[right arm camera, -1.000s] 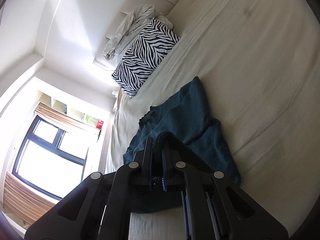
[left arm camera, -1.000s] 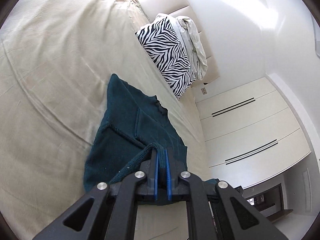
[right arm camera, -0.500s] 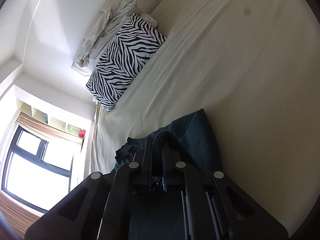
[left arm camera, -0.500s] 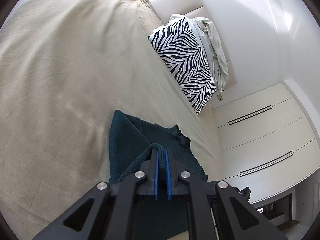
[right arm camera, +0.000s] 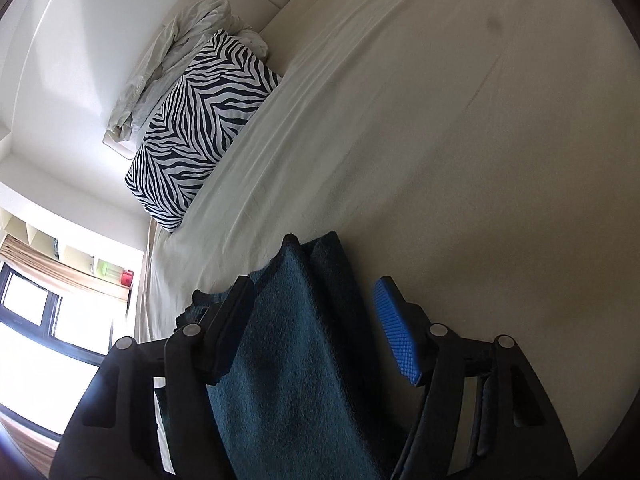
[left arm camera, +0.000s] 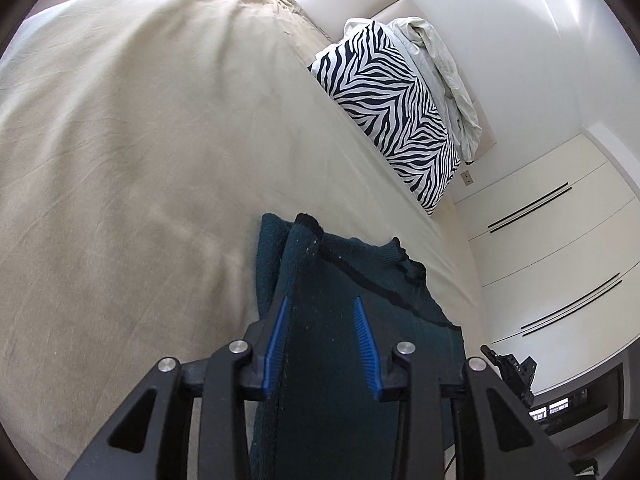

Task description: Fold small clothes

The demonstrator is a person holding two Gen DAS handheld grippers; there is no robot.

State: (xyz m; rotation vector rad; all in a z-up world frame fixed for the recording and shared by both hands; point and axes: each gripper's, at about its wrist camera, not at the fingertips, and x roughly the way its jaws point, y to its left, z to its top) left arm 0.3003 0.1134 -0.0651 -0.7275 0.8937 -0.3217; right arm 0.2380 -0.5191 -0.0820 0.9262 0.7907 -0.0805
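A dark teal knitted garment (left arm camera: pixel 340 280) lies folded over on the cream bed sheet (left arm camera: pixel 140 160). My left gripper (left arm camera: pixel 320 304) is open, its blue pads spread on either side of the garment's folded edge, which runs between them. In the right wrist view the same teal garment (right arm camera: pixel 296 340) lies between the spread fingers of my right gripper (right arm camera: pixel 312 284), which is open too. Neither gripper pinches the cloth. The near part of the garment is hidden under the gripper bodies.
A zebra-print pillow (left arm camera: pixel 392 112) leans on the headboard with a crumpled white sheet (left arm camera: pixel 448 64) behind it; both also show in the right wrist view (right arm camera: pixel 200 128). White wardrobe doors (left arm camera: pixel 552 264) stand on the right. A bright window (right arm camera: pixel 40 320) is at left.
Both grippers were shut on the teal garment and carried its edge forward over itself. Now both have opened and the garment lies released on the bed.
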